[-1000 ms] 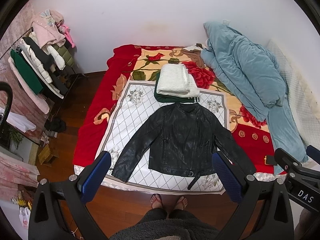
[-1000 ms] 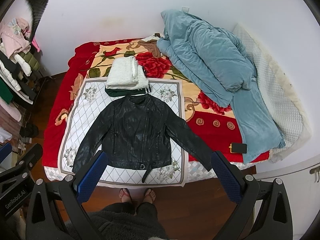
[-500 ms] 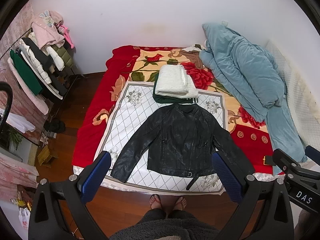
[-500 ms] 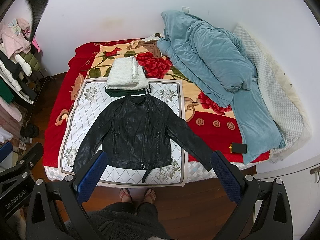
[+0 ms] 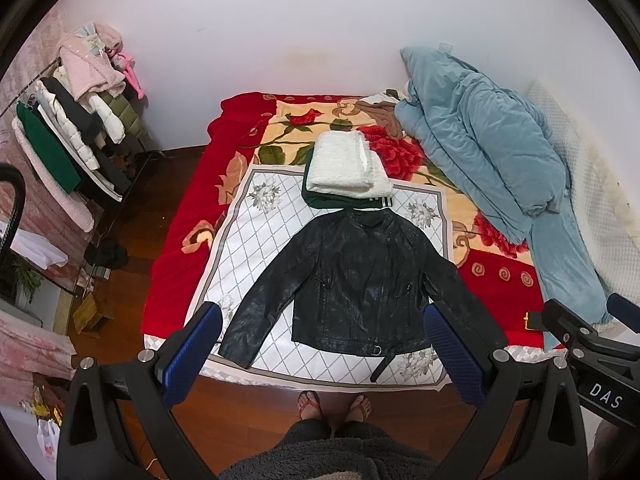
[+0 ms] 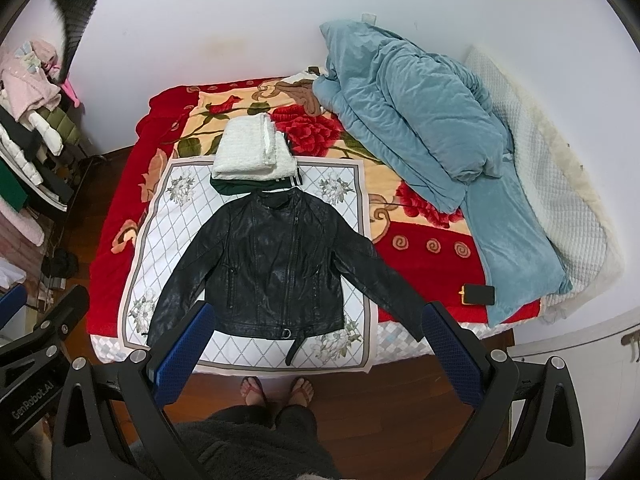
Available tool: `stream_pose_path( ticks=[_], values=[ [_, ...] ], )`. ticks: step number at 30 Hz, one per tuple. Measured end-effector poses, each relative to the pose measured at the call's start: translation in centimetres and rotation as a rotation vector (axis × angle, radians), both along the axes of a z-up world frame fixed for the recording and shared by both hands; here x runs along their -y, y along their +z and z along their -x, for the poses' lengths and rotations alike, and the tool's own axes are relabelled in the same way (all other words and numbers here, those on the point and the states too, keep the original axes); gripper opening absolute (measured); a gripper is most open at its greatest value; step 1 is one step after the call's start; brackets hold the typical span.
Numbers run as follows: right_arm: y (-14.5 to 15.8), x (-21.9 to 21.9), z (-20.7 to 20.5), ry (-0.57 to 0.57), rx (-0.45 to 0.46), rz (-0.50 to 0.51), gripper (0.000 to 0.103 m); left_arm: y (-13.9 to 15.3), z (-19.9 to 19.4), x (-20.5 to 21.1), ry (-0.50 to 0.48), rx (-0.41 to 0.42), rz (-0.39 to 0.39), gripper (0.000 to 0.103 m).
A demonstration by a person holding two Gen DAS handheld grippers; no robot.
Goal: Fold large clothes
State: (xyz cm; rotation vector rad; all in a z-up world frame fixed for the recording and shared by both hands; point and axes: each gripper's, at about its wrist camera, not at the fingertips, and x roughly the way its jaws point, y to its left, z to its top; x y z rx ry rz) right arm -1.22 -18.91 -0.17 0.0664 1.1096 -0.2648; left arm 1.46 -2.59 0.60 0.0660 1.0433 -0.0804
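Note:
A black leather jacket (image 5: 356,280) (image 6: 276,268) lies flat and face up on the white diamond-patterned cloth (image 5: 256,248) (image 6: 176,216) at the foot of the bed, both sleeves spread out and down. Behind its collar sits a folded white fleece garment (image 5: 346,166) (image 6: 252,148) on top of a folded dark green one (image 5: 320,198). My left gripper (image 5: 324,350) is open, held high above the bed's near edge with nothing between its fingers. My right gripper (image 6: 316,350) is open too, at a similar height, and holds nothing.
A bunched blue duvet (image 5: 488,148) (image 6: 416,120) fills the bed's right side, with a dark phone (image 6: 478,294) beside it. A clothes rack (image 5: 68,136) stands on the left. A person's sandalled feet (image 5: 336,404) stand on the wooden floor at the bed's foot.
Both views have shifted only slightly; the jacket sits a little lower left in the left wrist view. Neither gripper has changed its opening.

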Motion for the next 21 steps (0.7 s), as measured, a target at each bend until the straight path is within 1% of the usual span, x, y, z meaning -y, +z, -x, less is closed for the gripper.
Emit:
stream_pose_path(
  ticks=[2, 3, 5, 7, 9, 10, 12, 13, 14, 15, 16, 18, 19, 20, 21],
  values=[
    [-0.1, 0.3, -0.2, -0.017, 0.000, -0.002, 0.103, -0.1, -0.5, 0.3, 0.003, 0.019, -0.014, 0.103],
    [-0.4, 0.5, -0.4, -0.031, 0.000, -0.005, 0.103, -0.4, -1.2, 0.5, 0.008, 0.037, -0.035, 0.103],
    [-1.4, 1.3, -0.8, -0.049, 0.016, -0.041, 0.103, -1.5, -2.7, 0.9, 0.016, 0.069, -0.061, 0.103],
    [-3.4, 3.0, -1.6, -0.106, 0.011, -0.100, 0.103, -3.2, -4.3, 1.4, 0.021, 0.105, -0.112, 0.103],
    [-5.7, 4.9, -2.0, -0.170, -0.003, -0.153, 0.103, -5.5, -5.6, 1.2, 0.010, 0.120, -0.141, 0.103],
    [-7.7, 6.7, -2.2, -0.236, -0.025, -0.186, 0.103, -6.9, -6.4, 1.4, 0.009, 0.120, -0.161, 0.103],
    [-10.6, 9.2, -2.2, -0.321, -0.027, -0.224, 0.097, -9.8, -8.2, 2.0, 0.003, 0.093, -0.175, 0.103],
    [-12.7, 10.9, -1.9, -0.378, -0.042, -0.240, 0.089, -11.0, -8.8, 2.1, 0.007, 0.083, -0.178, 0.103],
    [-14.9, 12.7, -1.4, -0.426, -0.044, -0.270, 0.081, -12.7, -9.8, 2.7, 0.016, 0.063, -0.195, 0.103],
    [-17.1, 14.5, -0.9, -0.470, -0.045, -0.301, 0.078, -14.5, -10.8, 3.3, 0.020, 0.036, -0.211, 0.103],
    [-19.0, 16.1, -0.4, -0.513, -0.051, -0.329, 0.078, -16.0, -11.3, 3.6, 0.022, 0.018, -0.219, 0.103],
    [-23.6, 19.5, 0.7, -0.597, -0.034, -0.420, 0.078, -19.5, -12.7, 5.1, 0.040, -0.023, -0.262, 0.103],
    [-26.9, 21.6, 1.5, -0.659, -0.040, -0.478, 0.078, -21.3, -13.3, 5.9, 0.047, -0.040, -0.266, 0.103],
    [-29.1, 22.9, 1.9, -0.699, -0.033, -0.518, 0.078, -23.1, -13.8, 6.6, 0.056, -0.050, -0.261, 0.103],
    [-32.0, 24.5, 2.4, -0.749, -0.012, -0.569, 0.078, -25.3, -14.5, 7.7, 0.067, -0.073, -0.270, 0.103]
  ],
)
